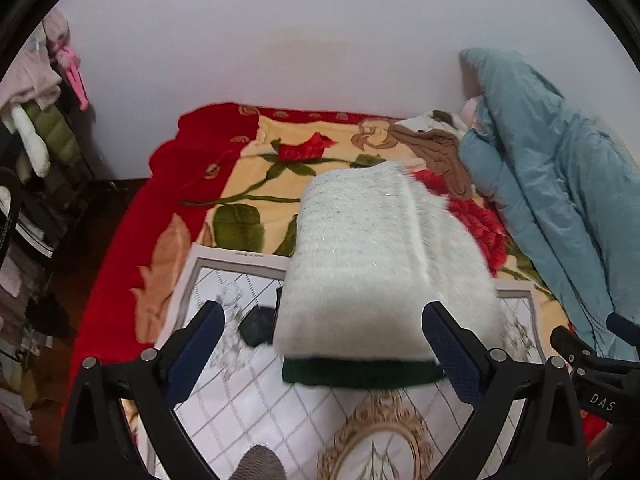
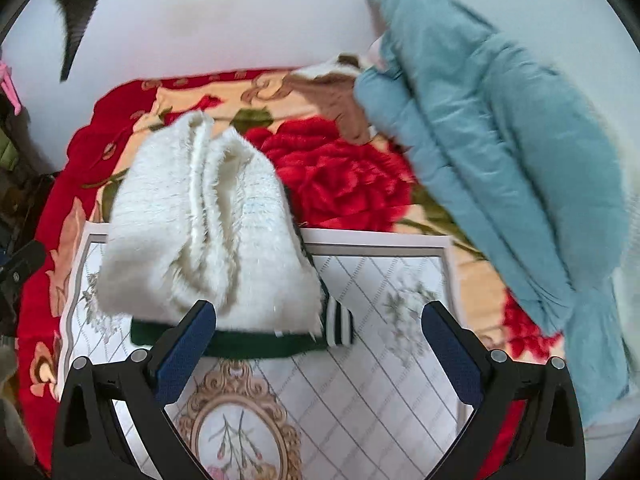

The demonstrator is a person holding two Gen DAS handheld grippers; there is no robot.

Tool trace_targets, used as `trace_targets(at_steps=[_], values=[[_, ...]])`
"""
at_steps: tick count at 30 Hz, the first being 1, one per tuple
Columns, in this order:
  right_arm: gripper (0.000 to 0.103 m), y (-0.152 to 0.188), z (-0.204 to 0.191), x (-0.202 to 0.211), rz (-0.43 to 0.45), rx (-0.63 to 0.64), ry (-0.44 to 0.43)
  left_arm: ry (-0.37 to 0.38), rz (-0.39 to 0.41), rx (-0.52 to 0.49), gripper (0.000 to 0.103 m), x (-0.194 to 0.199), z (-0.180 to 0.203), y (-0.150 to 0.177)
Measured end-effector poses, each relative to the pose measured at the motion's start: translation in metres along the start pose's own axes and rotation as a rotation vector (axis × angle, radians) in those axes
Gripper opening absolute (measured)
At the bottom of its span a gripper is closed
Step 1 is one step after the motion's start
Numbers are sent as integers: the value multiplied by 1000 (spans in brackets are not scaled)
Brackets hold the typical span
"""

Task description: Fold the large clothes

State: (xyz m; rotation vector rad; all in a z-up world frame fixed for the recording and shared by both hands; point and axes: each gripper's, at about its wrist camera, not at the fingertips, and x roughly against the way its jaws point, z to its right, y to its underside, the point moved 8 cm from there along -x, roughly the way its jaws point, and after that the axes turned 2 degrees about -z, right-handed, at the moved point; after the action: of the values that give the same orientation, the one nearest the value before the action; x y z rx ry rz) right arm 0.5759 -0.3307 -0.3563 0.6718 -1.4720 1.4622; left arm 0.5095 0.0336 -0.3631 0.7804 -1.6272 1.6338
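A fluffy white sweater (image 1: 372, 256) lies folded into a thick bundle on a white patterned mat (image 1: 280, 400), with its dark green hem (image 1: 360, 374) toward me. In the right wrist view the sweater (image 2: 200, 232) shows a green hem (image 2: 248, 346) and a striped cuff (image 2: 340, 324). My left gripper (image 1: 324, 344) is open and empty, its fingers either side of the bundle's near end. My right gripper (image 2: 320, 340) is open and empty just in front of the bundle, its left finger (image 2: 182, 354) over the hem.
The mat (image 2: 380, 360) lies on a red rose-patterned blanket (image 1: 248, 184) covering the bed. A light blue padded coat (image 1: 560, 200) (image 2: 500, 152) is heaped at the right, brown clothing (image 1: 436, 152) behind it. A small dark object (image 1: 258, 326) lies left of the sweater. Clothes hang at far left (image 1: 36, 100).
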Motion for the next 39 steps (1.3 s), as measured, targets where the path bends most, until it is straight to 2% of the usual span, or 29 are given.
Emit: trace_targets(at_steps=[5, 10, 14, 20, 29, 39], values=[[103, 38, 22, 115, 98, -18, 46, 13, 40, 8, 101, 85, 12, 17], [103, 75, 46, 213, 152, -44, 48, -9, 107, -6, 101, 174, 23, 32], [103, 101, 65, 293, 197, -56, 55, 1, 145, -12, 101, 244, 33, 48], [103, 137, 83, 399, 270, -15, 56, -17, 181, -12, 101, 313, 40, 67], [103, 172, 116, 491, 290, -27, 9, -31, 178, 2, 101, 383, 46, 89], [103, 189, 127, 548, 340, 10, -8, -53, 189, 9, 101, 423, 48, 108]])
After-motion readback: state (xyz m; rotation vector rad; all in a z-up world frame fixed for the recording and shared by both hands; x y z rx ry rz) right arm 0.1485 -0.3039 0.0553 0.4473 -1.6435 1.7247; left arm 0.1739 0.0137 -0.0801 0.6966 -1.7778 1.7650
